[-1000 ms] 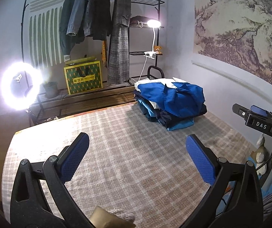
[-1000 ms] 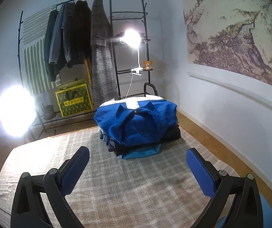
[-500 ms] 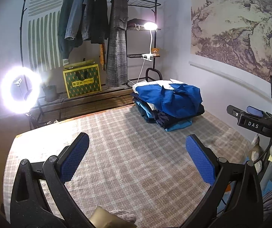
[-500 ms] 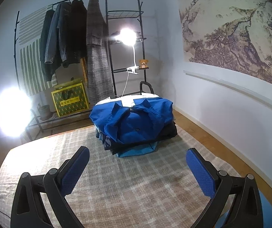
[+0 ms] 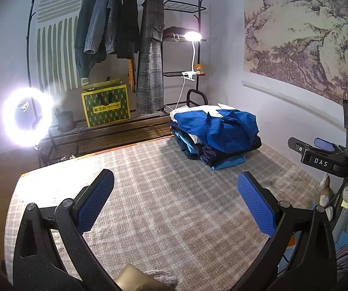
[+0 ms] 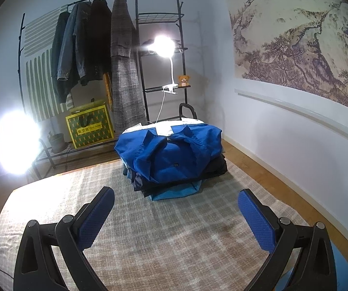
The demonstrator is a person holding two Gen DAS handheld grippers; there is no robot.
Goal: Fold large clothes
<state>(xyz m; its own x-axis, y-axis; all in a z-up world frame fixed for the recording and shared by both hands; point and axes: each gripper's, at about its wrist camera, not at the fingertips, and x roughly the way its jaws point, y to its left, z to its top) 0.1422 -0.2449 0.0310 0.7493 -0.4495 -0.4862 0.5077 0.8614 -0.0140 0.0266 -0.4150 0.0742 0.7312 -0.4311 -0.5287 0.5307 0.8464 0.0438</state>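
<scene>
On the plaid cloth (image 6: 174, 242) sits a clothes pile (image 6: 171, 155), blue jacket (image 6: 174, 150) topmost; left gripper (image 5: 176, 201) and right gripper (image 6: 176, 213) hover empty, jaws apart

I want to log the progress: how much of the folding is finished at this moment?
Done: a stack of folded clothes lies on the checked cloth, a blue jacket on top. In hand: nothing; the left gripper and right gripper both have open jaws, empty. Left: no unfolded garment lies on the cloth; whether the coats on the rack are next, I cannot tell.
</scene>
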